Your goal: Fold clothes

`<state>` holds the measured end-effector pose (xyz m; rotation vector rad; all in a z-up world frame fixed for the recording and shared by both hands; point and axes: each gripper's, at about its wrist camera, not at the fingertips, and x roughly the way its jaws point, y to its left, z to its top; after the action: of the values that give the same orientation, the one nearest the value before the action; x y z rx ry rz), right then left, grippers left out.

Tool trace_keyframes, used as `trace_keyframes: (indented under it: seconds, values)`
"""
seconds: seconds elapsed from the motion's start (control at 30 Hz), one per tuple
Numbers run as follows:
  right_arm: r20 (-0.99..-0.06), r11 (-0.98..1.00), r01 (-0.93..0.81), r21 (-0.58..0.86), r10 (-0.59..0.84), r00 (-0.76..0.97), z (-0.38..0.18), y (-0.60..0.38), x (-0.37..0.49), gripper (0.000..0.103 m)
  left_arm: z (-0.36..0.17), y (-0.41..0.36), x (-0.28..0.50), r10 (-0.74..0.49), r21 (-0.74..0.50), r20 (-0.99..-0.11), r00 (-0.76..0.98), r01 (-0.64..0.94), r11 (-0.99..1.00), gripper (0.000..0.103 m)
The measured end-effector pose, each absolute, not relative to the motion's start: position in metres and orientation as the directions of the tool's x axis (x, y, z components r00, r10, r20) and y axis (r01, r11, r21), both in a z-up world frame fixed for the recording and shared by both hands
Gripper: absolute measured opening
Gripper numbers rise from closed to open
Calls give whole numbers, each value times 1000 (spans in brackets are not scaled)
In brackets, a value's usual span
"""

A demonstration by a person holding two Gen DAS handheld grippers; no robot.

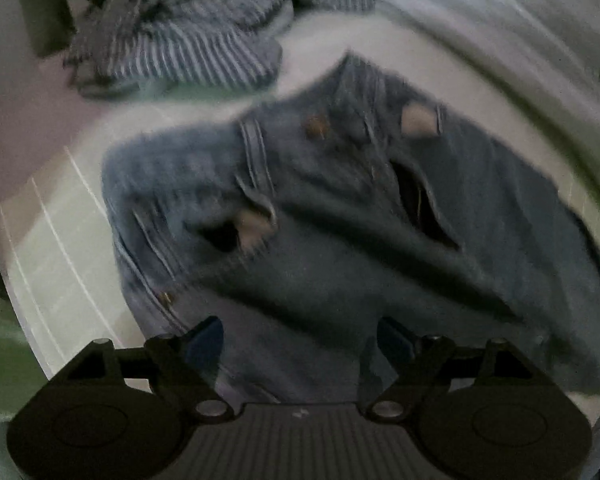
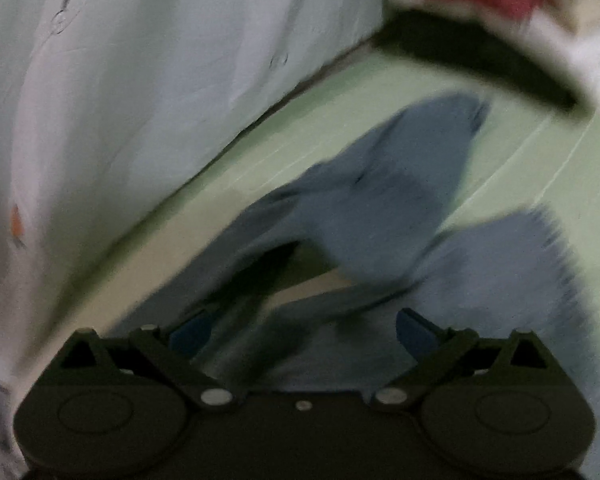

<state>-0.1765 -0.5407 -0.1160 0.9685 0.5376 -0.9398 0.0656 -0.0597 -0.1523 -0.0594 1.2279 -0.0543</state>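
A pair of blue jeans (image 1: 320, 216) lies crumpled on the pale green bed sheet (image 1: 60, 264), waistband and belt loops toward the top of the left wrist view, pockets gaping. My left gripper (image 1: 300, 340) hovers open just above the denim, blue pads wide apart. In the right wrist view the jeans' legs (image 2: 380, 208) stretch away across the green sheet (image 2: 340, 112), one frayed hem at the right. My right gripper (image 2: 304, 332) is open over the leg fabric, nothing pinched between its fingers. Both views are motion-blurred.
A heap of striped blue-and-white clothes (image 1: 180, 36) sits at the far left of the bed. A white wall (image 2: 140, 80) runs along the bed's edge. A dark and red-white object (image 2: 500, 32) lies at the far right.
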Motion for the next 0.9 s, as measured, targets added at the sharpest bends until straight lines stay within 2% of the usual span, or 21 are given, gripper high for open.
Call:
trace_keyframes:
  seconds: [0.1, 0.17, 0.2, 0.23, 0.27, 0.33, 0.67, 0.8, 0.9]
  values:
    - [-774, 211, 864, 457, -386, 503, -130, -541, -153, 87, -161, -74, 57, -24, -1, -945, 326, 73, 997, 89]
    - [-814, 212, 889, 405, -358, 456, -140, -541, -139, 68, -161, -76, 55, -21, 8, -945, 326, 85, 996, 90]
    - [-818, 231, 888, 397, -350, 457, -142, -540, -136, 64, -161, -75, 55, -23, 4, -946, 324, 83, 997, 91]
    - [-814, 256, 882, 396, -346, 466, -143, -540, -133, 55, -162, -74, 55, -27, -2, -947, 320, 79, 997, 91]
    - [-811, 282, 875, 394, -341, 475, -145, -539, -131, 29, -164, -73, 55, -31, -9, -948, 317, 72, 997, 91]
    - [-798, 302, 869, 392, -358, 485, -140, -531, -142, 5, -165, -71, 54, -40, -23, -948, 317, 55, 998, 91]
    - [-718, 334, 869, 365, -493, 491, -105, -472, -236, 4, -168, -76, 53, -37, -3, -951, 306, 110, 994, 93]
    - [-726, 301, 900, 315, -534, 433, -98, -437, -282, 4, -171, -77, 49, -34, 18, -955, 294, 171, 985, 95]
    - [-765, 282, 918, 279, -513, 390, -111, -415, -296, 4, -173, -76, 43, -34, 34, -956, 291, 225, 974, 97]
